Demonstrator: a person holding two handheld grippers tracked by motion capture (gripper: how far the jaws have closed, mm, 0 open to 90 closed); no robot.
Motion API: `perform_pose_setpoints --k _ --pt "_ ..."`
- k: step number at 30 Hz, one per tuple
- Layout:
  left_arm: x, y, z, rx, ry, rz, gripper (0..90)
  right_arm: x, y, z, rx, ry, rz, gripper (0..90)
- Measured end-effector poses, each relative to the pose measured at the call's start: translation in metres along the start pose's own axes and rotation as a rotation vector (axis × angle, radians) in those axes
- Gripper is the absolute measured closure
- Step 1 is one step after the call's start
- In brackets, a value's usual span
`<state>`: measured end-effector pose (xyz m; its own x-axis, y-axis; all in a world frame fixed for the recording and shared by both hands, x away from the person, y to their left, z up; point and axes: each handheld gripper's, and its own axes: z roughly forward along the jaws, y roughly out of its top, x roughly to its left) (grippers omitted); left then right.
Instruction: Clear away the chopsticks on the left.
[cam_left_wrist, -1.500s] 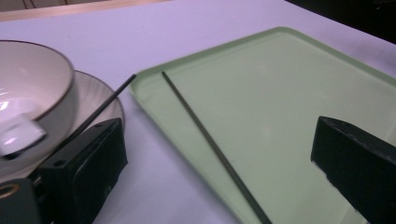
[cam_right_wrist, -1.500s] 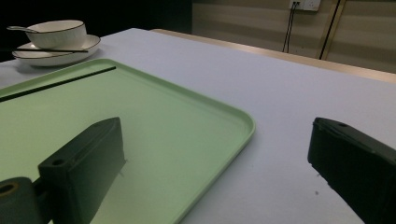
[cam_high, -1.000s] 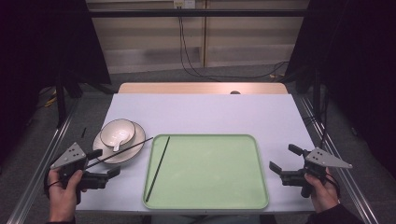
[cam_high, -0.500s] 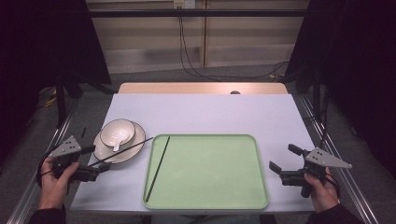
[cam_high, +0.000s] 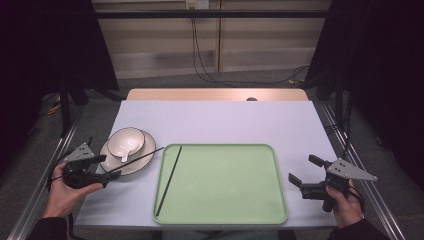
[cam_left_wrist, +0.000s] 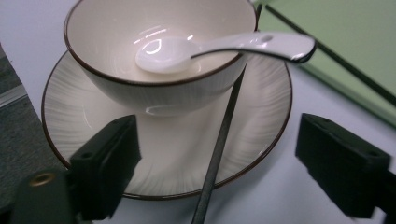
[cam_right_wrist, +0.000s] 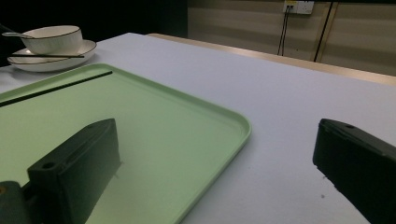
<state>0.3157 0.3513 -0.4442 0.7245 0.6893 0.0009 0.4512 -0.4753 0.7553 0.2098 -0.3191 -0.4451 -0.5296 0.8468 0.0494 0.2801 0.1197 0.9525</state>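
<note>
At the bench's left edge, the left gripper (cam_left_wrist: 215, 172) has just been closing, jaws still apart around the chopstick (cam_left_wrist: 219, 144) lying across the plate (cam_left_wrist: 261, 135), evidently to lift it, while the right gripper (cam_high: 306, 174) waits open.

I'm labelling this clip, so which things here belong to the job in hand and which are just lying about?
In the job:
left claw, open around the chopstick
plate

Lying about:
bowl
spoon
tray
second chopstick
right claw, open
</note>
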Motion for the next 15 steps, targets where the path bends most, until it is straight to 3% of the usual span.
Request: perform_pose_setpoints --k 1,3,4,5,8,15 --pt "0.0014 0.0000 0.0009 0.002 0.002 -0.002 19.0 0.0001 0.0000 0.0000 0.002 0.001 0.003 0.2" --pt "0.0011 0.0000 0.0019 -0.002 0.003 -0.016 31.2 0.0000 -0.0001 0.0004 0.002 -0.007 0.002 0.2" --pt "0.0016 0.0008 0.0029 0.006 0.006 -0.007 31.2 -0.0003 0.0000 0.0003 0.003 -0.007 0.001 0.2" --pt "0.0033 0.0031 0.0036 0.016 0.009 0.003 43.2 0.0000 0.0000 0.0001 0.000 -0.004 0.011 0.2" --pt "0.0033 0.0037 0.0052 0.025 0.013 0.000 56.8 0.0001 -0.0001 0.0000 0.000 -0.003 0.011 0.2" --pt "-0.0009 0.0043 0.0078 0.074 -0.018 0.041 62.9 -0.0001 -0.0004 0.0001 0.007 -0.001 0.008 0.2"
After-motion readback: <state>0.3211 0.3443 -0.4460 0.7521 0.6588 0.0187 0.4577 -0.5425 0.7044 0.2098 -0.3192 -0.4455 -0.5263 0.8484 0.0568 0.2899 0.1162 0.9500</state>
